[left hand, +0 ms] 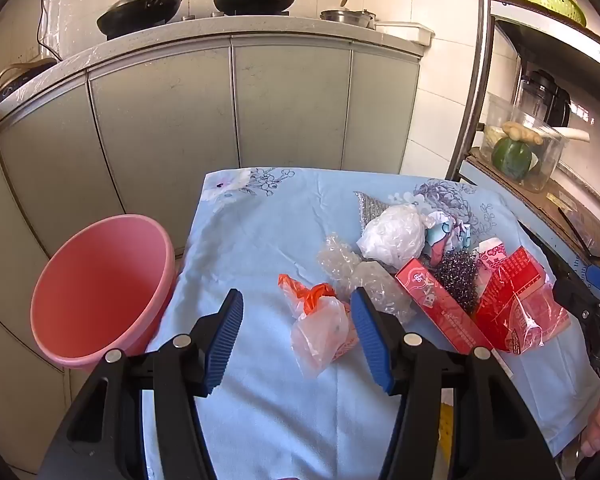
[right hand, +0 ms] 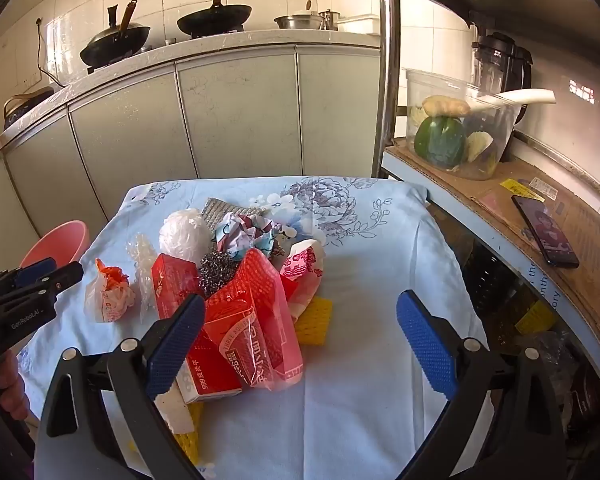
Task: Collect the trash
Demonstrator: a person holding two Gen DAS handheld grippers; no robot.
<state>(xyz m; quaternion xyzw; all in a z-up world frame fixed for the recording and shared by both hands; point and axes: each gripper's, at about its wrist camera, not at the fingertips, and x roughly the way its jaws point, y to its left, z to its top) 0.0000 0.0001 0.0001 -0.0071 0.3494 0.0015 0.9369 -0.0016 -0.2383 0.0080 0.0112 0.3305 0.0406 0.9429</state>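
— On the desk (left hand: 260,240), what is seen under the left tongs (left hand: 296,332)?
— An orange-and-clear bag (left hand: 320,328) is seen lying between the spread blue pads, touched only at the right pad. Nothing is gripped.
— And the rest of the trash?
— A pile is gathered toward the desk's right side: bubble wrap (left hand: 340,264), a white bag (left hand: 392,236), a steel scourer (right hand: 216,270), a red box (right hand: 184,312), and a red bag (right hand: 256,320).
— How are the right tongs (right hand: 300,332) held?
— They are held wide open over the near right part, with the red bag just beside the left pad; nothing is gripped.
— Where is the bucket (left hand: 100,288)?
— The pink bucket is stood just off the desk's left edge.
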